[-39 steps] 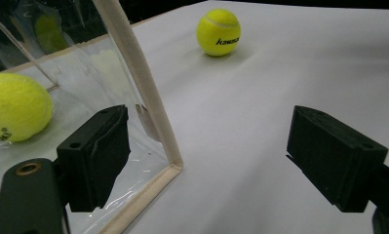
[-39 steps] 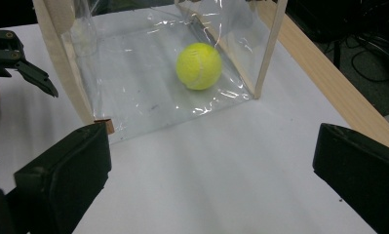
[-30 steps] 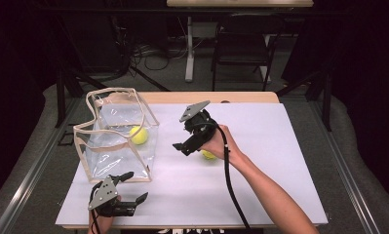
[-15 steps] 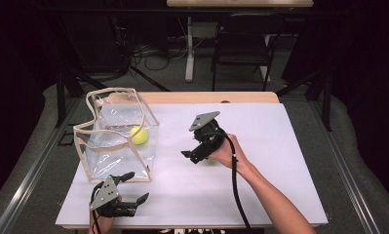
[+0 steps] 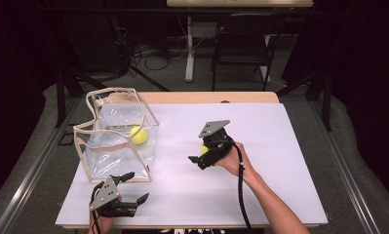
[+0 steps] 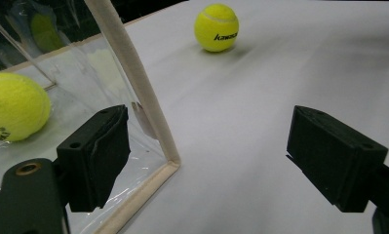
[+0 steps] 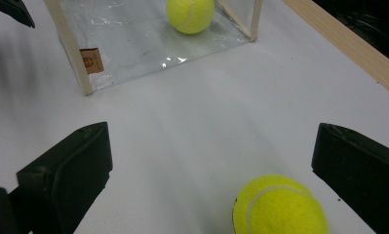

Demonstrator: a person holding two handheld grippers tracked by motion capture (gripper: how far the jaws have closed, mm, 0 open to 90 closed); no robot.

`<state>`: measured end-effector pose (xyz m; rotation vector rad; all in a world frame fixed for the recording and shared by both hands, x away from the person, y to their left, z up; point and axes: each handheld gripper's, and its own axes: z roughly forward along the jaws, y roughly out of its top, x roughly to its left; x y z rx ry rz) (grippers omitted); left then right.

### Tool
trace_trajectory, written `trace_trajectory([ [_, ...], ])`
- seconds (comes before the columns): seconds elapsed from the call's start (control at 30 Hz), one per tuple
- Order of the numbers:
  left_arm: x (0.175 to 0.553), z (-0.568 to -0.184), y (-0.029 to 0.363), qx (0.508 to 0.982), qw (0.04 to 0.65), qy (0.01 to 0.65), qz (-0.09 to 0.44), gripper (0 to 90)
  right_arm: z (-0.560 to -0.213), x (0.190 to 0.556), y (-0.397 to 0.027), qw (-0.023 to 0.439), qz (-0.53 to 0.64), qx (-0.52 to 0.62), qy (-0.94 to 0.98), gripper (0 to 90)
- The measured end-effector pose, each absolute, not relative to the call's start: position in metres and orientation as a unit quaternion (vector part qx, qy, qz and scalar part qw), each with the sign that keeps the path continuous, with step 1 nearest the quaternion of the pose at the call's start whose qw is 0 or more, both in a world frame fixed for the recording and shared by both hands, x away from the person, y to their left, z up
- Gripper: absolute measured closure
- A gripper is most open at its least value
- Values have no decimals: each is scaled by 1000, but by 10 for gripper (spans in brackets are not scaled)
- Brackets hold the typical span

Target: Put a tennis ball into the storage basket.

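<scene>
Right gripper (image 7: 209, 180): jaws wide apart over loose tennis ball (image 7: 279, 204) on white table (image 5: 289, 146). Lower, centre ball between pads, close gently. Left gripper (image 6: 206, 156): jaws apart, beside clear bag (image 5: 116, 134).

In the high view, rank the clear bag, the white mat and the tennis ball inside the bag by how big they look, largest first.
1. white mat, which covers most of the tabletop.
2. clear bag, standing on the mat's left part.
3. tennis ball inside the bag, far smaller than the bag around it.
No two look alike in size.
</scene>
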<state>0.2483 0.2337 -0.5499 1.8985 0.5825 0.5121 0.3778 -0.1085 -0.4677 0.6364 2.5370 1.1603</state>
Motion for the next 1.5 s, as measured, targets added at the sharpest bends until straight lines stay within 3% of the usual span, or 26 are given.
trace_trajectory([
  [0.67, 248, -550, 233, 792, 518, 243, 213, 160, -481, 374, -123, 141, 401, 231, 875, 6],
  [1.5, 248, -550, 232, 792, 520, 240, 210, 160, -498, 395, -147, 155, 399, 269, 863, 2],
])
